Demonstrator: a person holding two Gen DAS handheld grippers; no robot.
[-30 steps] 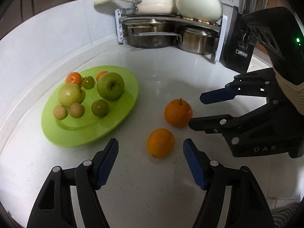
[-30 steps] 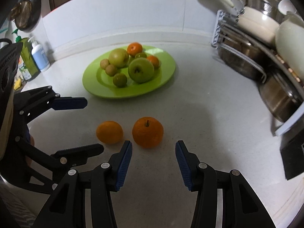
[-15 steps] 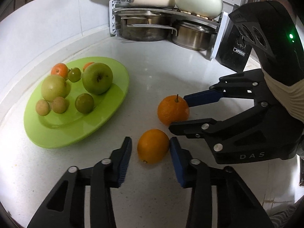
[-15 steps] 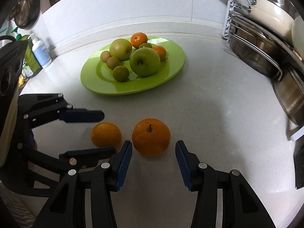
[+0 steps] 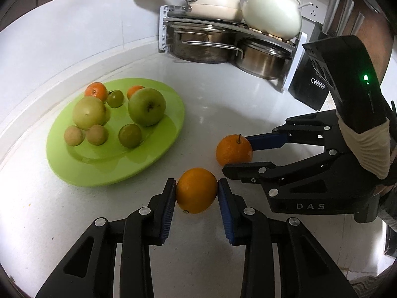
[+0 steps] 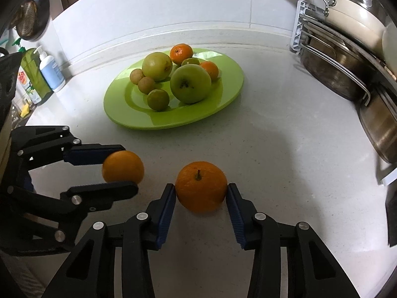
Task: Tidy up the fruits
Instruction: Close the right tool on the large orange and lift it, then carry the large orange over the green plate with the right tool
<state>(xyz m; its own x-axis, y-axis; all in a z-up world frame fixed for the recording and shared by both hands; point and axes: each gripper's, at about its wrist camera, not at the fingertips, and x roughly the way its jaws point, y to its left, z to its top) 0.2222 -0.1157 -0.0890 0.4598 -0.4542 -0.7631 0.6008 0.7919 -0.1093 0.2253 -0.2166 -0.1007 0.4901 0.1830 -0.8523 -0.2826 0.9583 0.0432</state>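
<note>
White speckled surface (image 5: 223,94) fills the left wrist view, backed by a pale wall and, at the far right, a rack of steel pots (image 5: 230,47) with cream cookware on top. On the far left sits a green plate (image 5: 173,124) that holds two green apples, two small tangerines and several small greenish and brownish fruits. Near the camera, the left gripper (image 5: 197,191) has its jaws clenched on a smooth orange (image 5: 197,190), both blue pads touching its sides; the fruit looks to be resting on the surface. Just beyond and to the right, the right gripper (image 5: 244,152) reaches in from the right around a stemmed orange (image 5: 232,150).

From the right wrist view the same plate (image 6: 230,96) lies far and centre, with soap bottles (image 6: 49,69) far left against the wall. The right gripper (image 6: 201,193) has its jaws grasping the stemmed orange (image 6: 201,186), with a pad against each side low on the fruit. To the left, the left gripper (image 6: 119,166) clamps the smooth orange (image 6: 122,166).

Both oranges appear gripped but not yet lifted, so the carry to the plate is probably next. Round, waxy skin could slip between flat pads if the squeeze is off-centre. The two grippers sit close together, so lifting at once risks a knock. The plate is crowded: a dropped orange could roll the apples or push small fruit over the rim.
</note>
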